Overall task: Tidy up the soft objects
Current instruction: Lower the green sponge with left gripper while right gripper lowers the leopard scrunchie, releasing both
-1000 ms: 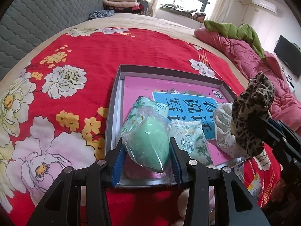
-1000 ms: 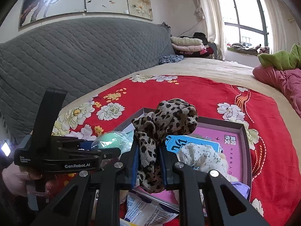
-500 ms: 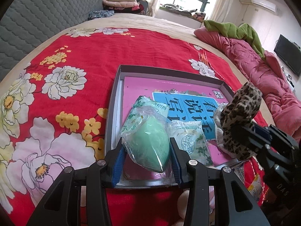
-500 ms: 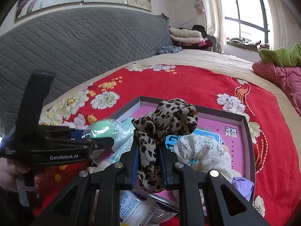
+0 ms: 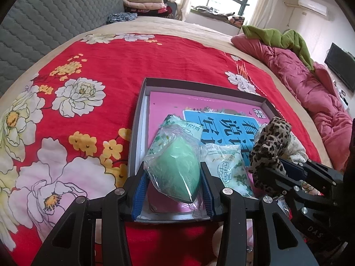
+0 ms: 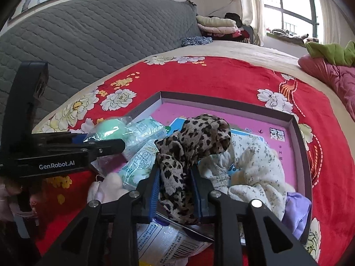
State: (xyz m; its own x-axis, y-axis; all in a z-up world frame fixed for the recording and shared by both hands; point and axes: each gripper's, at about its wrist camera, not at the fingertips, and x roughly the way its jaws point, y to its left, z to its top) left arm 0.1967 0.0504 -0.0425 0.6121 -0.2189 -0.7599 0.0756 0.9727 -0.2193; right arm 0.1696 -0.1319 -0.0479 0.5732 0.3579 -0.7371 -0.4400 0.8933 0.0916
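Hanging between the blue pads of the right gripper (image 6: 175, 190), the leopard-print scarf (image 6: 193, 141) stands with its long axis roughly upright, its bunched top above the fingertips and its tail drooping below them. The jaws are opening with the cloth still between them, so the grip looks to be loosening. The scarf sits directly over the near right part of the grey tray (image 6: 298, 130), just above the cream floral cloth (image 6: 255, 166) lying there, so a release would likely drop it onto that cloth rather than the red floral bedspread (image 6: 221, 77). The left gripper (image 5: 175, 190) is closed at middling width on the green sponge in its clear bag (image 5: 177, 168), over the tray's near left edge, beside the tissue packs (image 5: 226, 166).
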